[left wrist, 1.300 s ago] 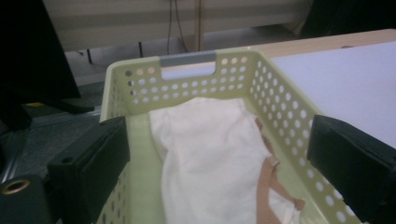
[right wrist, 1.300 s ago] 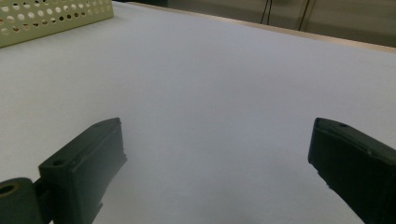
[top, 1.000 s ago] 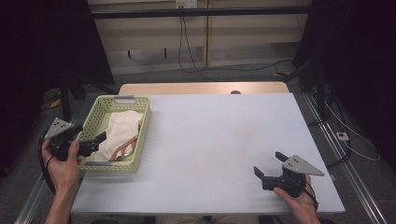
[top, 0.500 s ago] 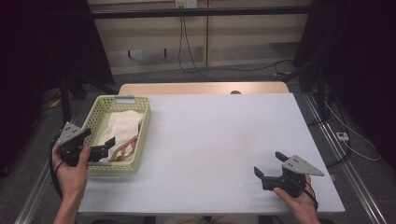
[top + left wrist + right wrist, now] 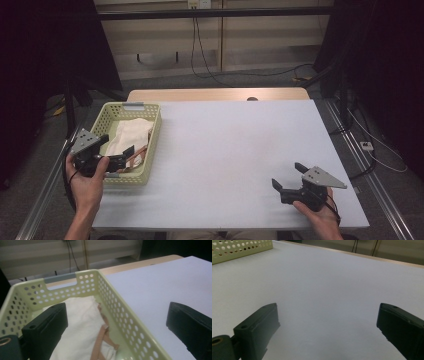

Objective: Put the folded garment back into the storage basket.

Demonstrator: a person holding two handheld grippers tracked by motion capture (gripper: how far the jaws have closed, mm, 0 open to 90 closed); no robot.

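While hidden from above, tan strap on cloth between spread left tool jaws.

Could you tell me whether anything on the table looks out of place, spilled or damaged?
Nothing stands out. The basket sits flat at the table's left edge, with a white cloth and a tan strap lying loosely inside it. Both tongs, left and right, are open and hold nothing.

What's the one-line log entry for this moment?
left gripper: open, astride near wall of basket | white cloth: in basket, ungrasped | right gripper: open, over bare table
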